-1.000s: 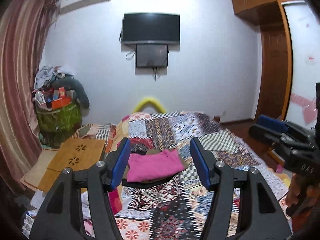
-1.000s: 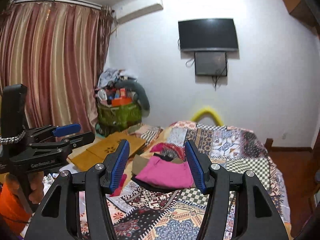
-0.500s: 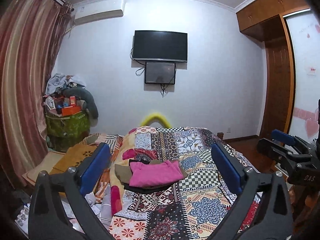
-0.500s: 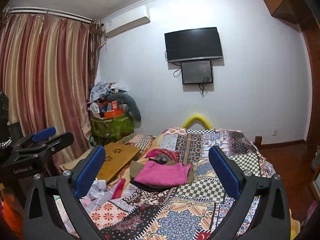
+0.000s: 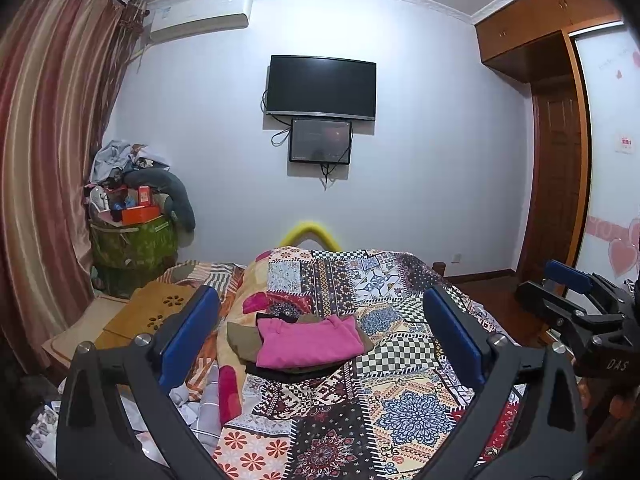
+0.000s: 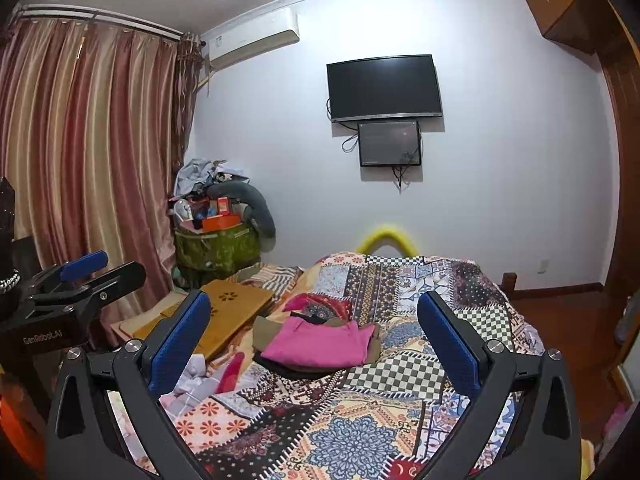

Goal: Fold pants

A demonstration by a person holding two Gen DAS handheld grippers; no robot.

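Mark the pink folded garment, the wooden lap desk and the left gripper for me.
pink folded garment (image 5: 308, 344), left wrist view: middle of its top face.
wooden lap desk (image 6: 236, 306), right wrist view: top panel near the flower cutout.
left gripper (image 5: 320, 336), left wrist view: midway between its open fingertips.

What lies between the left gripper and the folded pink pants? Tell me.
Only patchwork bedspread: in the left wrist view, the open left gripper hangs short of the pink pants, nothing else between them.

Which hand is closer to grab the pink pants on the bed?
Hard to call. Left gripper and right gripper are both open, empty, and back from the folded pink pants. The pile looks about centred in both views, so neither is clearly better.
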